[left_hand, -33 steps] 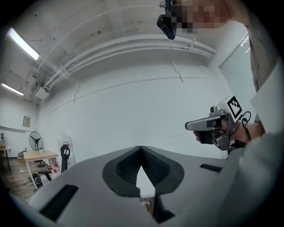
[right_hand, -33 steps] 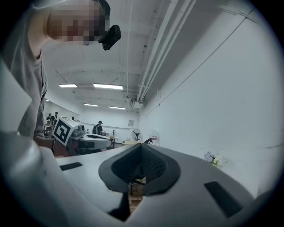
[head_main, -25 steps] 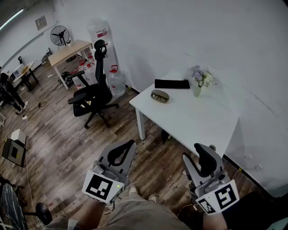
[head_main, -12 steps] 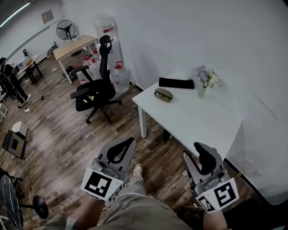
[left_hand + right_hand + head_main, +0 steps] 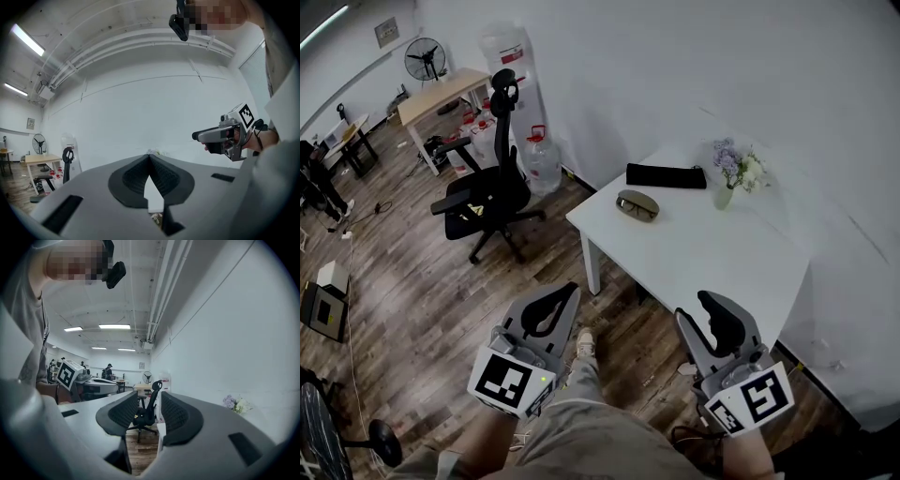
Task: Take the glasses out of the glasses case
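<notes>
**Glasses case on table, clear of both grippers**

The olive-brown oval glasses case (image 5: 635,204) lies near the far left corner of the white rectangular table (image 5: 703,253), beside a flat black oblong item (image 5: 666,175). Both grippers hang well short of it, over the wooden floor. The left gripper (image 5: 570,294) has its jaws together and empty. The right gripper (image 5: 691,306) has its jaws apart; they have just been opening, with nothing between them.

Olive glasses case (image 5: 635,204) (looks shut) on table (image 5: 712,262).

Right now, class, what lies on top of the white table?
A long black flat item, what looks like an olive glasses case, and a vase of flowers. The case's inside is covered.
</notes>
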Motion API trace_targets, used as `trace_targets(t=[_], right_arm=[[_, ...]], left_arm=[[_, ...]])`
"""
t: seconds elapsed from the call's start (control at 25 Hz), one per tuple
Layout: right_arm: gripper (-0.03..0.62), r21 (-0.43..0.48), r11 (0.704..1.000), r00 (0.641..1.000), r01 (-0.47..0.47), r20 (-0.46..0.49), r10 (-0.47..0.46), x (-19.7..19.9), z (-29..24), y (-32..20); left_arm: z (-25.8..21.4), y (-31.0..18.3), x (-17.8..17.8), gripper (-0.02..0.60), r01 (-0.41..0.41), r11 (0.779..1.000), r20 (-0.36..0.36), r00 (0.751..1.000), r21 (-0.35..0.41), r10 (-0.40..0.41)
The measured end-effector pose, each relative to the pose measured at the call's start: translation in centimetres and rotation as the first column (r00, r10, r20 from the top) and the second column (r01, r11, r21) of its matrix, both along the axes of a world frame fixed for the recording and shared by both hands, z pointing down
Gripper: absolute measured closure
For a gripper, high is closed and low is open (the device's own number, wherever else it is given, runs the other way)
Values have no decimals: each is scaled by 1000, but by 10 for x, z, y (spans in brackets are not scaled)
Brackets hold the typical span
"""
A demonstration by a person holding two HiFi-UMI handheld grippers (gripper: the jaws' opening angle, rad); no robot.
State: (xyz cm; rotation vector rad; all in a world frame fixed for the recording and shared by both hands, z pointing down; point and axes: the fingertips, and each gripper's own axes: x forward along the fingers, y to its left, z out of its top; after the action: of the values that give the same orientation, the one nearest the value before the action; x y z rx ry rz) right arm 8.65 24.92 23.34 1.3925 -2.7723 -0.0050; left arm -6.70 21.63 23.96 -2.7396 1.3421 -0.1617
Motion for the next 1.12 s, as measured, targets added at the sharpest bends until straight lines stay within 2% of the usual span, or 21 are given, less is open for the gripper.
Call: trace_targets(t=[0.44,0.64,0.76,1.12], right_arm=[[428,-80,995,998,-55,-14,54,-16,15,-170],[430,-132,989,997,-71,-43,66,-32,32,-252],[430,-151,984,995,-96,-51,89,-36,38,-292],[436,-189,973,990,-136,-63,126,-41,50,-362]], left_arm=[[10,-172,-17,568,-32,999,-1,999,-36,32],[29,-256,-26,568,-56,995,27,998,-85,59],[33,-296,-30,568,-67,990,14,998,-124,69],[43,-372,-34,568,-120,986,40,991,-116,125]])
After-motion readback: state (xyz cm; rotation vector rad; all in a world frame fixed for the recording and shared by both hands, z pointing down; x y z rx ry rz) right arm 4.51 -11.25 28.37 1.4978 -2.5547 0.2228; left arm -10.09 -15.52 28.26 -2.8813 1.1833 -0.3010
